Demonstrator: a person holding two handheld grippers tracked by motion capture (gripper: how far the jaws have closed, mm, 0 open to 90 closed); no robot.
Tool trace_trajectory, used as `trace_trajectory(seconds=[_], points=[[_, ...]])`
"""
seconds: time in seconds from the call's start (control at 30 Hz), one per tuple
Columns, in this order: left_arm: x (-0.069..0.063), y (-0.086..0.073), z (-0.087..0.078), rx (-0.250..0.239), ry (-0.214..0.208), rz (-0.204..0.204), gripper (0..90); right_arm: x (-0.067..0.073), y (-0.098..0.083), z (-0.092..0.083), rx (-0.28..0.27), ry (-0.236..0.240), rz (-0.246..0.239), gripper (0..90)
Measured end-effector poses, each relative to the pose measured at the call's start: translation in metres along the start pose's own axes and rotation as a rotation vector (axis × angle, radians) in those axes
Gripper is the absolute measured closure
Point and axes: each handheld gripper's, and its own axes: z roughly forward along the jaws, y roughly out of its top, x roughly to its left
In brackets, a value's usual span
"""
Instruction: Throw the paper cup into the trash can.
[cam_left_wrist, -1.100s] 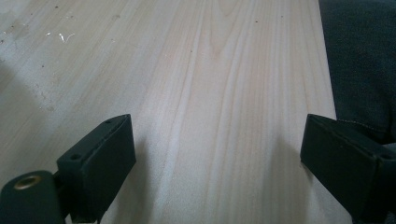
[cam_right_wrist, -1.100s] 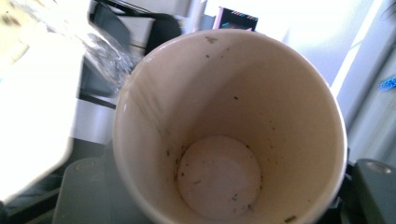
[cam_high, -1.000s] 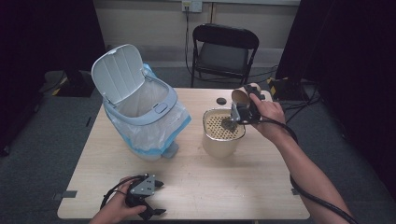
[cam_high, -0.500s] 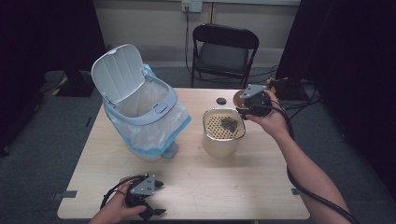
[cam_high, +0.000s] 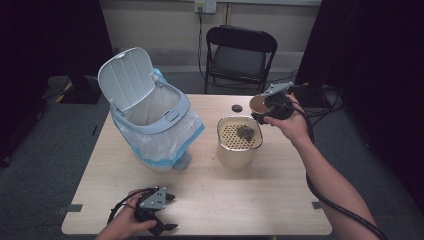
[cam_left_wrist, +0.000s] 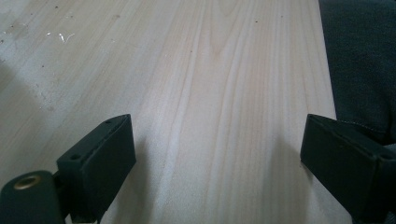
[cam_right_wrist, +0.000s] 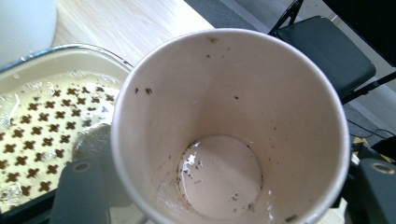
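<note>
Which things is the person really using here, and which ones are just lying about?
Being used:
- paper cup, clamped in the right gripper, almost empty
- strainer container with the wet clump of tea leaves on its perforated tray

Just lying about:
- bin with lid up and bag inside
- small dark cap on the table
- folding chair
- left gripper, open, resting idle

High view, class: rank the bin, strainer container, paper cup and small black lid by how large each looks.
1. Bin
2. Strainer container
3. Paper cup, partly hidden by the right gripper
4. Small black lid
</note>
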Motion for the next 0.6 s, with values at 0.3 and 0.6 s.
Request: trace_trajectory(seconds=[0.3,0.6], points=[[0.0,0.0,0.0,0.001,0.0,-0.001,9.6,-0.001,0.004,-0.003,-0.014,0.066,0.056,28.5],[0.0,0.0,0.0,0.004,0.001,0.001,9.6,0.001,0.02,-0.013,-0.027,0.097,0.053,28.5]])
